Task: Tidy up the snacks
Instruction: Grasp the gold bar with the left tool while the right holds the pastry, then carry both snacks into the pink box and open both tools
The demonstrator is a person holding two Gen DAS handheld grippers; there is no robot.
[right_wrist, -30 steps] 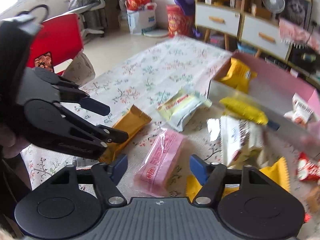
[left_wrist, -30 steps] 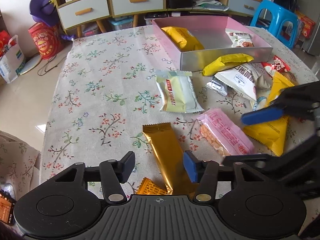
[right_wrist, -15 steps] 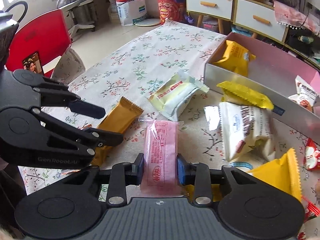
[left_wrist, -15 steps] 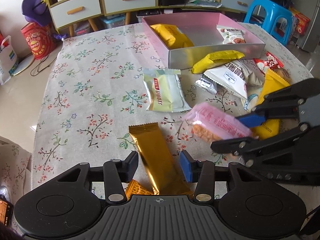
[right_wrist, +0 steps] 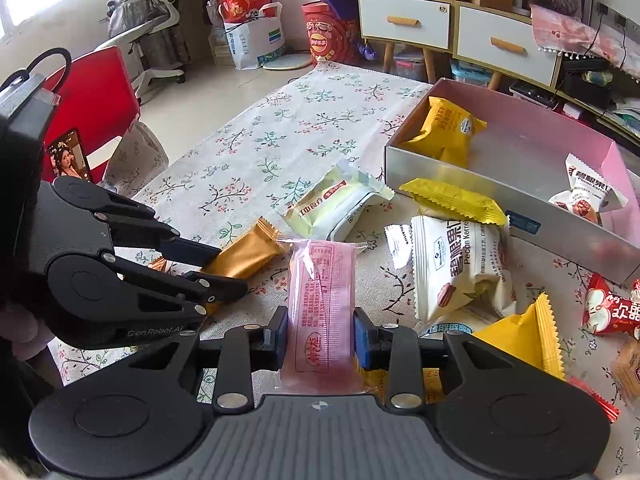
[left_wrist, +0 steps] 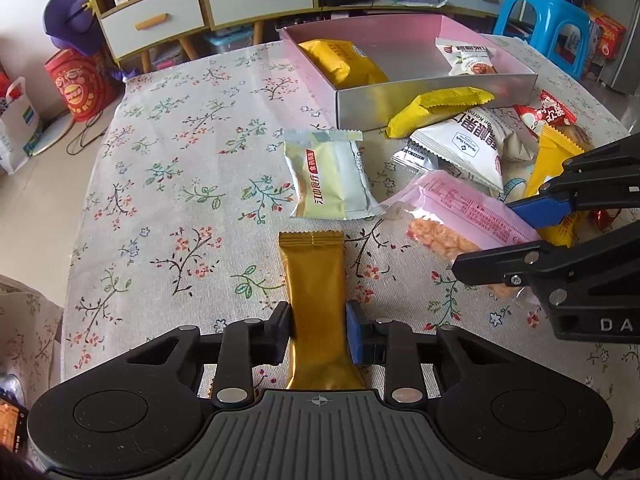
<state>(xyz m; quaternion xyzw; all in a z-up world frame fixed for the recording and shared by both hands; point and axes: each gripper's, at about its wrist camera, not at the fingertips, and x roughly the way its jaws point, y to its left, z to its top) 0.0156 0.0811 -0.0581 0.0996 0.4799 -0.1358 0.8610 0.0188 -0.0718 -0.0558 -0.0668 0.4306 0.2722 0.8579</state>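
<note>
- The gold bar [left_wrist: 316, 276] lies lengthwise near the table's near edge, left of the other loose snacks. It is pinched at its near half by the left gripper [left_wrist: 318, 334], whose fingers are closing on its two long sides. The foil wrapper is judged light, slick and crinkly, with a fairly stiff bar inside; a hold across the width, away from the crimped end seal, should keep it from sliding out.
- The pale yellow packet [left_wrist: 326, 180] lies flat toward the table's middle, untouched. It looks puffy and soft, best taken across its body.
- The pink packet [right_wrist: 322, 300] is pinched across its width by the right gripper [right_wrist: 320, 344], fingers pressed against both long edges, its far end tilted up over the table. It is judged light and thin-skinned, with crumbly contents that hard squeezing could crush.
- The pink box [left_wrist: 436, 102] stands toward the table's far right corner, with two snacks already inside; further packets are heaped against its near wall.
</note>
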